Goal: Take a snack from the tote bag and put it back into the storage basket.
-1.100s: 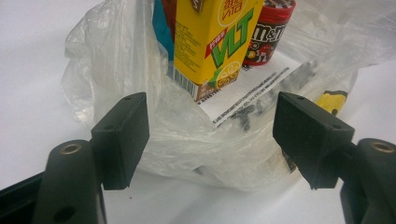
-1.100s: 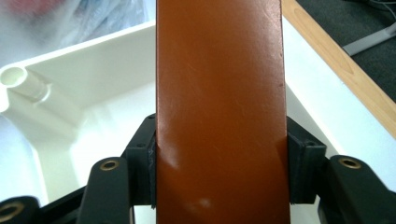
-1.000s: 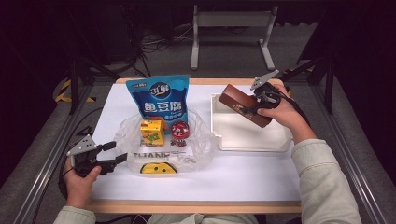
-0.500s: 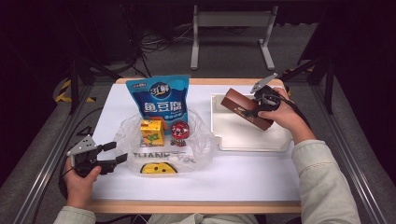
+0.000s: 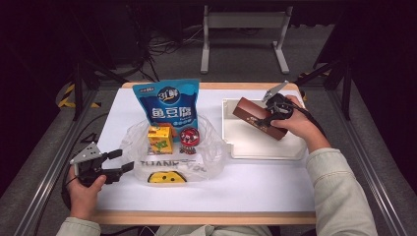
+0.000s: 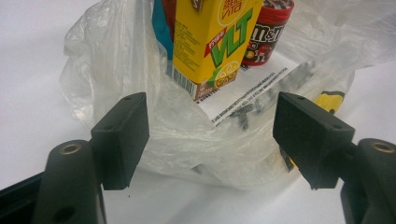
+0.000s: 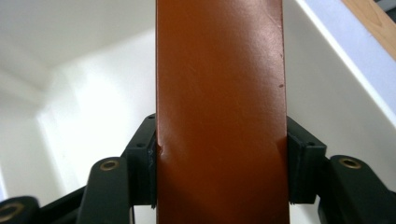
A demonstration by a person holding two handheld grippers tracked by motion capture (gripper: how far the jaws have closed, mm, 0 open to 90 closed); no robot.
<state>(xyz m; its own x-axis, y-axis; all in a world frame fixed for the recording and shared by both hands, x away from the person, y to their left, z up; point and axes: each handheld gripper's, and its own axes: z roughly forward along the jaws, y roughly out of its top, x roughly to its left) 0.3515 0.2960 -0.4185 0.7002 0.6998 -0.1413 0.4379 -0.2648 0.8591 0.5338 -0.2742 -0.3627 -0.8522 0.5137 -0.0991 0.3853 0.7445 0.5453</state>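
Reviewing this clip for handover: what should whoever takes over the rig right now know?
Right gripper: shut on the brown box, held tilted over the white tray.
Left gripper: open, empty, at the plastic bag's near edge.
In the bag: yellow drink carton, red candy tub; blue pouch stands behind them.
Done: box gripped. Left: probably box into the bag.

One camera sits high above my side of the table [image 5: 255, 187], facing forward and down, far enough to take in all of it. The one on my left gripper [image 6: 210, 140] looks close at the clear plastic bag [image 6: 187, 140], seen from above too. The right one presses nearly against the brown box [image 7: 219, 107] over the white tray [image 7: 84, 107].
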